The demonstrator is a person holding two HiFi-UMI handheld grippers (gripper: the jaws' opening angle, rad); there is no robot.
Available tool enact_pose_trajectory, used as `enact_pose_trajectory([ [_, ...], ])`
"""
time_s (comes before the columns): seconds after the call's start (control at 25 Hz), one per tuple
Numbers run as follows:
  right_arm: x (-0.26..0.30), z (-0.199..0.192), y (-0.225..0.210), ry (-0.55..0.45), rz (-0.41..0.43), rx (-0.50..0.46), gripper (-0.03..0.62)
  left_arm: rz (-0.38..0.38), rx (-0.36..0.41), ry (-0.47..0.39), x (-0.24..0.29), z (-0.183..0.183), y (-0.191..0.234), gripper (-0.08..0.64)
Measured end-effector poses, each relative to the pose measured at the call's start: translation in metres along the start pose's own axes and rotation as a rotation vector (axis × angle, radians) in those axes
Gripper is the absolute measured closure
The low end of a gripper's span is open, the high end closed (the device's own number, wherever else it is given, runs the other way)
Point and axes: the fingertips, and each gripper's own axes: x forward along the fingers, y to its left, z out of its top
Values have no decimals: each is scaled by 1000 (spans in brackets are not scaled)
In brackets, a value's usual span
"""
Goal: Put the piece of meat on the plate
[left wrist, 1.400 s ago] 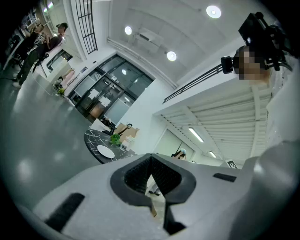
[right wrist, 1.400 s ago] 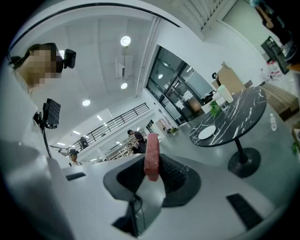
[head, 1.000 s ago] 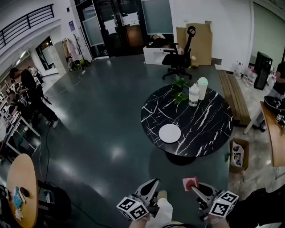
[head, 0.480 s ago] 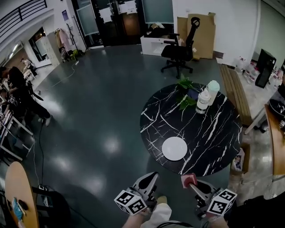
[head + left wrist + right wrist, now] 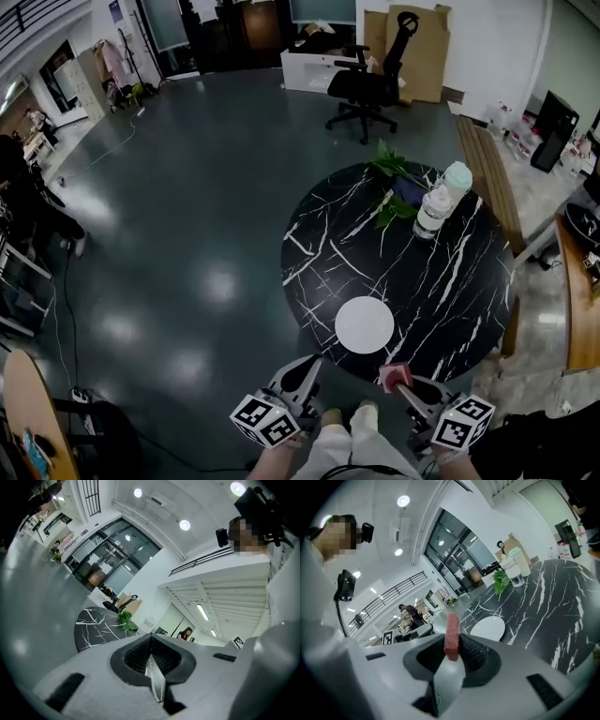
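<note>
Over on the far left a person in dark clothes (image 5: pixel 19 192) stands by the desks and takes no part. Left gripper (image 5: pixel 307 368): carried low at the near side, jaws closed tip to tip with nothing between them, idle. Change noted over the last second: the wearer has walked both grippers up to the round black marble table (image 5: pixel 314 253), which lay well ahead a moment ago and now fills the space directly in front. Plate (image 5: pixel 365 324): white, bare, sitting on the near part of the table, now just beyond the gripper tips where earlier it stood well apart from them. Right gripper (image 5: pixel 398 381): clenched on the piece of meat (image 5: pixel 395 377), a reddish slab held upright on edge between the pads; the grip looks unchanged through the walk. The meat is at the table's near rim, to the right of the plate and short of it, not yet over it. Two bottles (image 5: pixel 434 211) and a plant (image 5: pixel 392 178) sit at the far right of the table, clear of the route. Judgement: the approach is nearly complete; what remains is a short reach forward and left over the plate, then release.
</note>
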Motion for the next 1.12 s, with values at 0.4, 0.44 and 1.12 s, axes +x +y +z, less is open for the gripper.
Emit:
enact_pose_trajectory([
  [0.4, 88, -1, -65, 153, -15, 11, 505, 108, -36, 28, 22, -38, 44, 552],
  [0.44, 98, 0, -69, 164, -8, 24, 503, 125, -42, 23, 26, -39, 51, 552],
  [1.12, 167, -15, -101, 396, -14, -135, 503, 221, -87, -33, 29, -49, 83, 552],
])
